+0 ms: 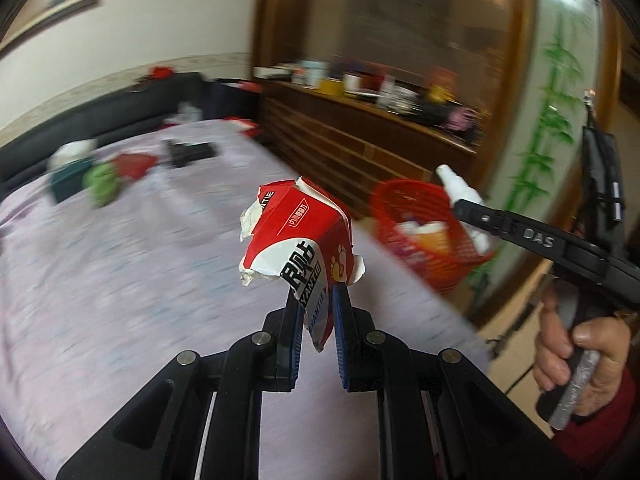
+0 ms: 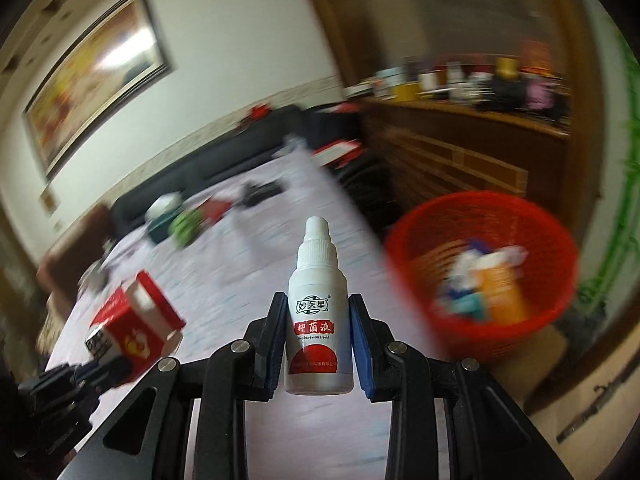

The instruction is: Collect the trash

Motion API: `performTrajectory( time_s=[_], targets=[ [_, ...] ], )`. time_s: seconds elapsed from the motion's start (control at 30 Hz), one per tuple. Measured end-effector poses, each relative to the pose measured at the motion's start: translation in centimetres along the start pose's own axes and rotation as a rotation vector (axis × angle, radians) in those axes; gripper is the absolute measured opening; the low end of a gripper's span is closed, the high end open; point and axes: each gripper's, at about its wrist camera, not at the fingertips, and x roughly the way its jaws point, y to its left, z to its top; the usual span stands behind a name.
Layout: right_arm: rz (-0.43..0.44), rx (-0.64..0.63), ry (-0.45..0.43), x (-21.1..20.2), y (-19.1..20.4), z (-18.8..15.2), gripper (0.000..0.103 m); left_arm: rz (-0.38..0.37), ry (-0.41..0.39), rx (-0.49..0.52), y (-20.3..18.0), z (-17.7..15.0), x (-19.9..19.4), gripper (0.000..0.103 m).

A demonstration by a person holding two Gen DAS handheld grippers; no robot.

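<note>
My left gripper [image 1: 318, 300] is shut on a torn red and white cardboard box [image 1: 298, 236], held up over the bed. The same box [image 2: 134, 328] shows at lower left in the right wrist view. My right gripper [image 2: 318, 312] is shut on a small white bottle [image 2: 318, 320] with a red label, standing upright between the blue pads. In the left wrist view that bottle [image 1: 460, 192] pokes out above the red mesh basket [image 1: 408, 208]. The basket [image 2: 480, 216] stands beside the bed at right, with several bits of trash in it.
A bed with a pale lilac sheet [image 1: 120, 260] carries a green item [image 1: 104, 184], a teal box [image 1: 66, 178], a red packet [image 1: 134, 164] and a black object [image 1: 190, 154]. A cluttered wooden cabinet [image 1: 360, 120] stands behind the basket. A hand [image 1: 576, 348] grips the right tool.
</note>
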Motion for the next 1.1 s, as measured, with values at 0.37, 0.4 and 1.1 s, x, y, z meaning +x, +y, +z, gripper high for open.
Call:
performTrajectory(
  time_s=[0.37, 0.4, 1.1],
  targets=[
    [-0.090, 0.217, -0.001, 1.4, -13.6, 5.5, 0.033, -0.134, 0.100, 0.080, -10.3, 6.1, 12.8, 0.018],
    [-0.089, 0.228, 0.001, 1.7, -14.0, 5.7, 0.033, -0.127, 0.115, 0.081, -10.3, 6.1, 13.4, 0.023],
    [-0.348, -0.059, -0.171, -5.6, -3.5, -1.2, 0.097, 0.100, -0.095, 0.157, -3.0, -2.7, -1.4, 0.086]
  ],
)
